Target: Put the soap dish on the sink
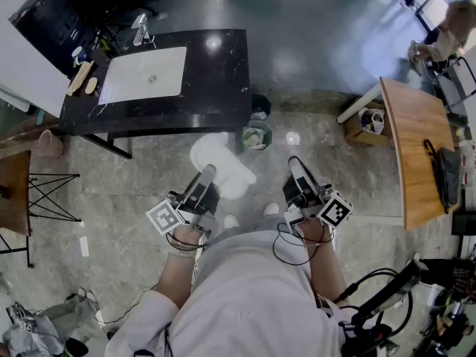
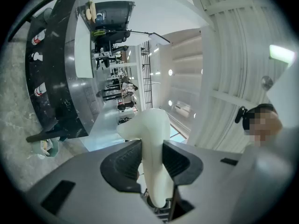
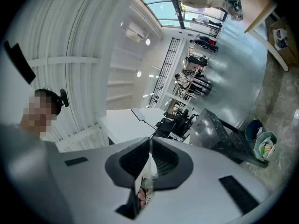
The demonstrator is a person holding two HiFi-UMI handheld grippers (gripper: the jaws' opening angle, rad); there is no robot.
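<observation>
A white soap dish [image 1: 221, 166] is clamped in my left gripper [image 1: 206, 175], held out over the stone floor. In the left gripper view the dish [image 2: 152, 129] stands on edge between the dark pads, and the left gripper [image 2: 152, 149] is shut on it. My right gripper [image 1: 296, 166] hangs beside it to the right, and in its own view the right gripper [image 3: 150, 149] is shut with nothing in it. The white sink [image 1: 145, 74] is set in a black counter [image 1: 216, 73] farther ahead and to the left, apart from both grippers.
A faucet [image 1: 140, 30] and soap items [image 1: 82, 77] sit at the sink's far and left sides. A small bin [image 1: 256, 136] stands below the counter's right corner. A wooden table [image 1: 413, 151] with a dark bag [image 1: 445, 173] is at the right, and a box [image 1: 368, 121] lies beside it.
</observation>
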